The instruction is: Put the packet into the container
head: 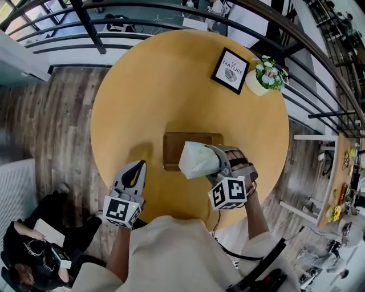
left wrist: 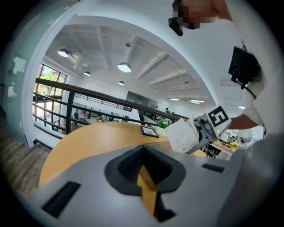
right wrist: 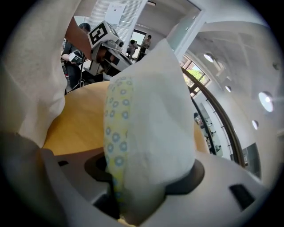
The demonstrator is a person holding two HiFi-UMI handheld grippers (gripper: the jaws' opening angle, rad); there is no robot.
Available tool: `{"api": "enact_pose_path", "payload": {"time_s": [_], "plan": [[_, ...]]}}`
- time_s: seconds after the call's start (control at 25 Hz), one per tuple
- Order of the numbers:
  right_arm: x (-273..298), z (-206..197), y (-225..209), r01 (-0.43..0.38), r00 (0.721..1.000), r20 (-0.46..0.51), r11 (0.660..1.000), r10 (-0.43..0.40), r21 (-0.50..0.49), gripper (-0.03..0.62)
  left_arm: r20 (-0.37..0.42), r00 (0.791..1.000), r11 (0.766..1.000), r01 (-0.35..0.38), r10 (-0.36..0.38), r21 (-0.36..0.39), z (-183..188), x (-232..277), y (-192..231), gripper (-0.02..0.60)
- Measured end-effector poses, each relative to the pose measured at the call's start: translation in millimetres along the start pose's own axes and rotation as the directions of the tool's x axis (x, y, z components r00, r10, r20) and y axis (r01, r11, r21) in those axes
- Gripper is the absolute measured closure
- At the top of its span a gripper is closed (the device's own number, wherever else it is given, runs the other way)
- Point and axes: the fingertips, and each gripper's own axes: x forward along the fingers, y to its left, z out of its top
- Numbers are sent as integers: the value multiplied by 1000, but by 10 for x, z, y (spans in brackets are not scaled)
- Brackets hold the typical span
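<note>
A white packet with a yellow dotted edge hangs above the right end of the brown tray-like container on the round yellow table. My right gripper is shut on the packet's right side and holds it clear of the table. The packet fills most of the right gripper view. My left gripper is at the table's near edge, left of the container, its jaws together with nothing between them. The left gripper view shows the packet and the right gripper off to the right.
A framed sign and a flower pot stand at the table's far right. A curved railing runs behind the table. A seated person is at lower left, and a small side table is at the right.
</note>
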Motion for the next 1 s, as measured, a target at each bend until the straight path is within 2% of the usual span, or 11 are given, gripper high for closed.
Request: {"api": "enact_pose_path", "payload": {"time_s": [0.12,0.24,0.48,0.72,1.0], "plan": [[138,-47,68,-102,994,-45,994,100,-40,293,12,1000,1000,-21,21,-10,6,-46,43,577],[292,-119,114,-193,976,-120,978,183,-81,293,21,999,999,-37,37,-18,13,-88,89,577],[567,-135,233,-339,927,-183,940,328,-37,293,29,997,997,-65,66,-34,1,-197,165,577],[823,-255,350,-407,883,-246,913,400,28,293,24,996,995,-87,88,-54,-16,-256,231,577],[993,-357,523,-443,861,-263,896,436,38,293,26,995,993,-96,98,-61,-38,-288,286,577]]}}
